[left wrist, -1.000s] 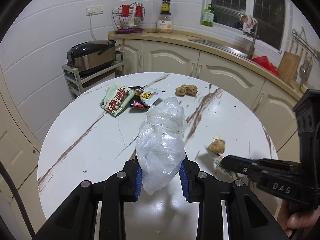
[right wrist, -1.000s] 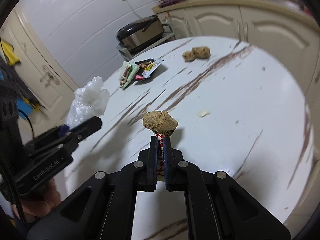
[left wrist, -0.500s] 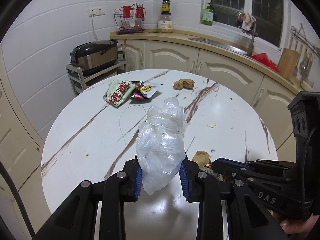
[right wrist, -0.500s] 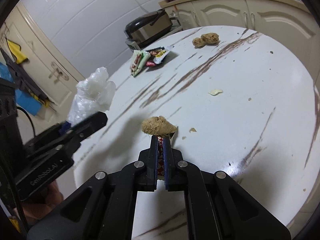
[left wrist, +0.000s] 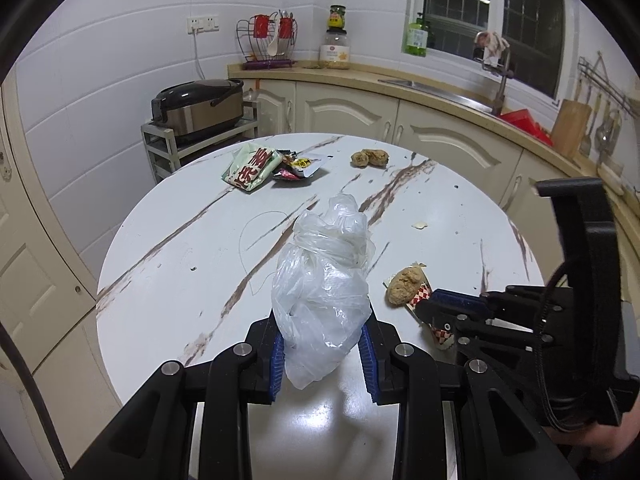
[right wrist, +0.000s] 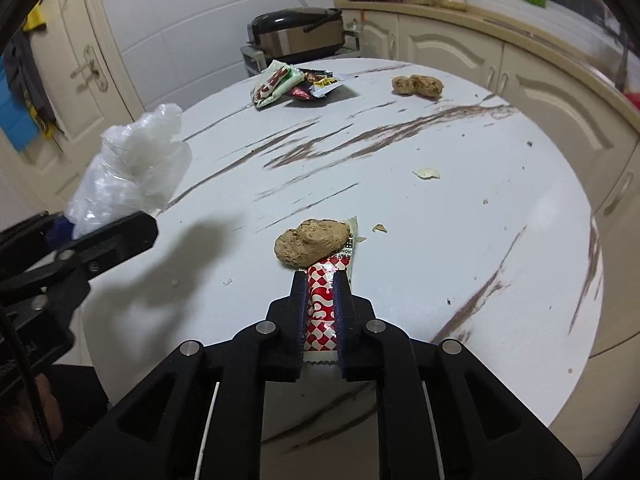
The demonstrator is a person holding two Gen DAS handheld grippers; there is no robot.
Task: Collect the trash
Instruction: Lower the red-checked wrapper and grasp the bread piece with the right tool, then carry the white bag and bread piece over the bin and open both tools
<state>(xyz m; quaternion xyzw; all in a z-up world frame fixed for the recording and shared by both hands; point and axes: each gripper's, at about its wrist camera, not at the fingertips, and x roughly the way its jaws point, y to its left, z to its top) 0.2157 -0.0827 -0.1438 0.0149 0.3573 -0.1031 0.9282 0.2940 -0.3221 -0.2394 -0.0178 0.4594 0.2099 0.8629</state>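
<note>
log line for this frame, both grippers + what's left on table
left gripper: shut on plastic bag | right gripper: jaws just opening, red-white wrapper between | table: snack packets, two brown lumps

Large red Chinese characters mark the green snack packet; the rest is too small to read.

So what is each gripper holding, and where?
Left gripper: plastic bag, lower end. Right gripper: jaws have just been opening around the checked wrapper; apparently released.

White tiled walls, cream cabinets, barred dark window, round marble table
</note>
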